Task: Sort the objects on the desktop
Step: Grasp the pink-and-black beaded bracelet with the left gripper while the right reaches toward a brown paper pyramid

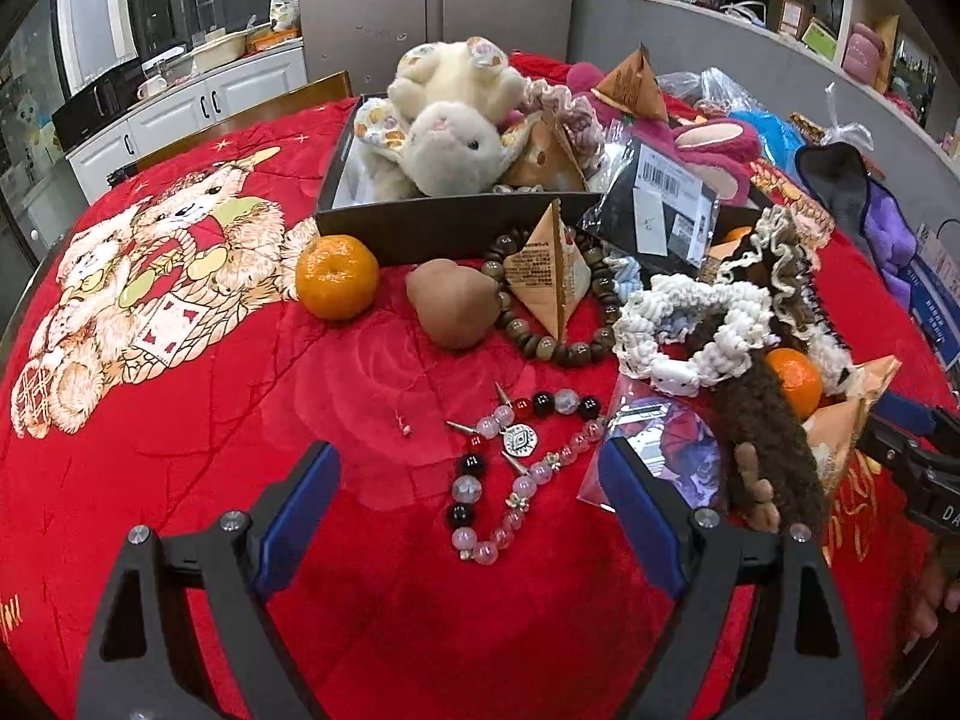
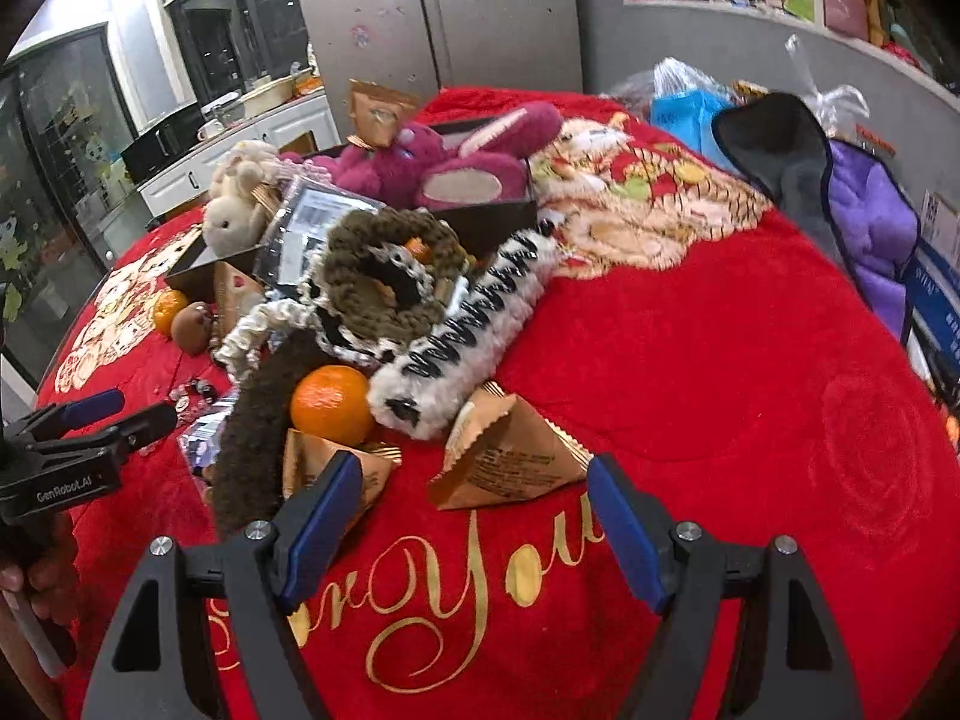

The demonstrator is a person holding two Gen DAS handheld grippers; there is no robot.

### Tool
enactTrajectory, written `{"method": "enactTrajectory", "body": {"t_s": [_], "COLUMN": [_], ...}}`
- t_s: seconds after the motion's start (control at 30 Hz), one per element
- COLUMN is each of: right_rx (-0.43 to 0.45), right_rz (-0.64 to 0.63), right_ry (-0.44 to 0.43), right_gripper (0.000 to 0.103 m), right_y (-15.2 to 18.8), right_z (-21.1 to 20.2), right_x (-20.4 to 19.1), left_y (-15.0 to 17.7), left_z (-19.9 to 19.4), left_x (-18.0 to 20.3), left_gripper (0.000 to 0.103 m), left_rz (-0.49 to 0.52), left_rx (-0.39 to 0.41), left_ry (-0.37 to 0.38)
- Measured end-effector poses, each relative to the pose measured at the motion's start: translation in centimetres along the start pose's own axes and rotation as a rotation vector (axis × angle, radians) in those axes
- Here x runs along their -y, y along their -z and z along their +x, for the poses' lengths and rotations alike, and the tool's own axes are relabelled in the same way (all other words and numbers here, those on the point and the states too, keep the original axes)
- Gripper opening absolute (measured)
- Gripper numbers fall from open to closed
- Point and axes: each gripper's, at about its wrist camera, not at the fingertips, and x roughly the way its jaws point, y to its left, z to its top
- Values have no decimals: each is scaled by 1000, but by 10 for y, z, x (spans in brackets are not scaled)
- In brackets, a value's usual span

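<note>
My left gripper hangs open over a bead bracelet with metal spikes on the red blanket; nothing is between its blue pads. Beyond it lie a tangerine, a brown pear-shaped fruit, a wooden bead bracelet and a gold pyramid packet. My right gripper is open too, low over a gold pyramid packet. Just past it are a second tangerine, a white fluffy hair claw and a heap of knitted scrunchies.
A dark box holds a cream plush rabbit; another box holds a magenta plush. Plastic bags and a purple cushion crowd the right edge. The left gripper's body shows at the right wrist view's left.
</note>
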Motion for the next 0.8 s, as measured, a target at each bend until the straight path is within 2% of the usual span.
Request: {"method": "enactTrajectory", "body": {"t_s": [0.13,0.2,0.27,0.33,0.37,0.4,0.47,0.5,0.53,0.67,0.8], "right_rx": [-8,-8,-13,-19,-16,-16,-18,-19,-18,-10,-5], "right_rz": [16,15,11,4,-5,-6,5,4,2,13,22], "right_ry": [2,1,3,24,54,67,49,51,53,36,24], "right_gripper": [79,79,79,67,56,55,52,50,50,48,47], "right_y": [1,1,2,3,3,3,2,2,3,3,4], "right_z": [4,6,8,10,11,11,11,11,10,9,7], "right_x": [4,5,5,4,4,4,8,8,9,9,10], "left_y": [0,1,1,0,0,1,3,4,5,6,6], "left_z": [6,8,8,7,7,7,5,4,4,0,-3], "left_x": [3,2,0,0,1,2,6,9,11,13,12], "left_gripper": [88,84,69,53,48,45,29,26,17,10,10], "left_rz": [9,-4,-21,-18,-15,-13,-1,12,19,18,-1], "left_rx": [-5,-11,-16,-12,-12,-9,-2,3,6,13,16], "left_ry": [-3,12,40,16,16,19,13,-1,-12,-11,10]}}
